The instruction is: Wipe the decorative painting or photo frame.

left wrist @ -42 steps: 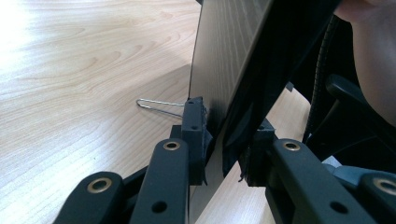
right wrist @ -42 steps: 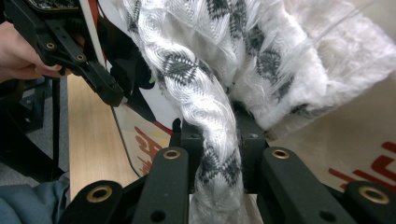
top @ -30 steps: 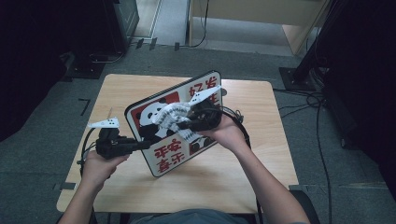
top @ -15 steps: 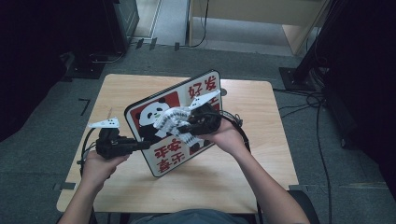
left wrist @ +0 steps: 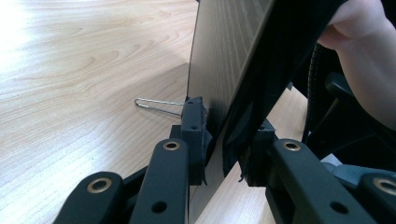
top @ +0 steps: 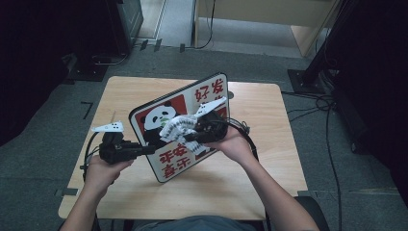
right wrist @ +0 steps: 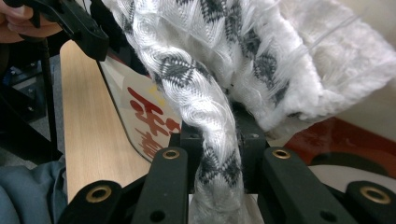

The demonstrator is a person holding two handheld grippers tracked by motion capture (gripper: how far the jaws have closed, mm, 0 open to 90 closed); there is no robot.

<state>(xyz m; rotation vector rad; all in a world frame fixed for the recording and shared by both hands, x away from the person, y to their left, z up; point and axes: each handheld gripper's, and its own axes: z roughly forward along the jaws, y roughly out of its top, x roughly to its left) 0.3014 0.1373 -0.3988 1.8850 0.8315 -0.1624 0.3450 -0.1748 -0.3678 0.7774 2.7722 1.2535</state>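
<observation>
Above the table [top: 144, 86] we hold a panda sign [top: 211, 91] tilted on its lower edge, face up toward us. Our left gripper [top: 144, 150] is clamped on the sign's near-left edge; in the left gripper view the two pads pinch the board [left wrist: 219, 60] from either side, with a wire clip [left wrist: 156, 105] lying on the wood just behind it. Our right gripper [top: 185, 137] is closed tight on a white and grey cloth [right wrist: 196, 88], which is bunched against the panda's body near the middle of the sign [right wrist: 140, 116].

We judge the step in hand to be wiping the sign's face. To do it well, we should keep the left grip firm and steady, so the board does not swing or slip off its resting edge while the cloth pushes on it. The pressure from the right should go square into the face, not along it, since a sideways shove could twist the board out of the left jaws. We would sweep in overlapping strokes from the middle outward toward the red lettering, keeping a broad fold of cloth flat on the surface so the hard jaws never scrape the print. The loose tail of the cloth could catch on the top corner, so it is best kept gathered.
</observation>
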